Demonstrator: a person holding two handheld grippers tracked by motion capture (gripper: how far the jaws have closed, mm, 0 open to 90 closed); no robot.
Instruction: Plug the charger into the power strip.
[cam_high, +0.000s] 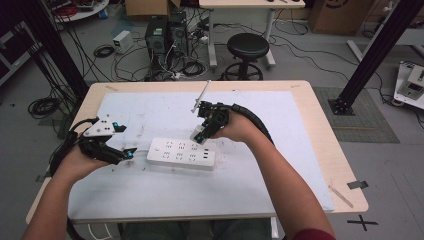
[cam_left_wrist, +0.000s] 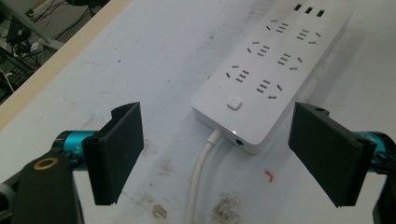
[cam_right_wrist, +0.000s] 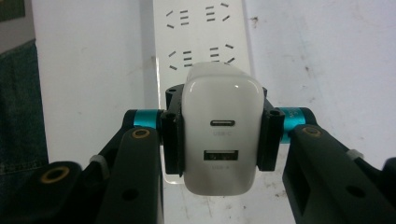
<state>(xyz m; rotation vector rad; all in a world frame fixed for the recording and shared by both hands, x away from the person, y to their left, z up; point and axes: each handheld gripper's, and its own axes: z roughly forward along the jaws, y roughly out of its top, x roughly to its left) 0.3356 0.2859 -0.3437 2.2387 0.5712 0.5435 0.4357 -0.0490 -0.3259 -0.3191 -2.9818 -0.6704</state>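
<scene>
1. Charger (cam_high: 199, 134), a small white block, sits in the right tool (cam_high: 204, 131) in the high view, just above the far right part of the white power strip (cam_high: 181, 153). The strip lies flat across the middle of the pale, scuffed worktop (cam_high: 280, 150). The left tool (cam_high: 120, 145) hovers at the strip's left end, jaws spread, probably ready to steady it. The held position suggests a plug-in is being lined up.

2. Left gripper view: the left tool (cam_left_wrist: 217, 156) stands open, its two flat matte black pads (cam_left_wrist: 119, 149) well apart with nothing between them. Ahead lies the power strip (cam_left_wrist: 275, 70), smooth glossy plastic with rounded corners, rows of slotted sockets and a square button near its end. A round white cord (cam_left_wrist: 201, 177) leaves that end and runs toward the camera, between the jaws.

3. Right gripper view: the right tool (cam_right_wrist: 219, 135) is clamped on the charger (cam_right_wrist: 219, 135), its black pads pressing both flat sides. The charger is a rounded, shiny shell showing an oval port and a rectangular port on the face toward the camera, so its prongs likely point at the strip (cam_right_wrist: 198, 32) beyond. The side grip keeps the prong end free.
</scene>
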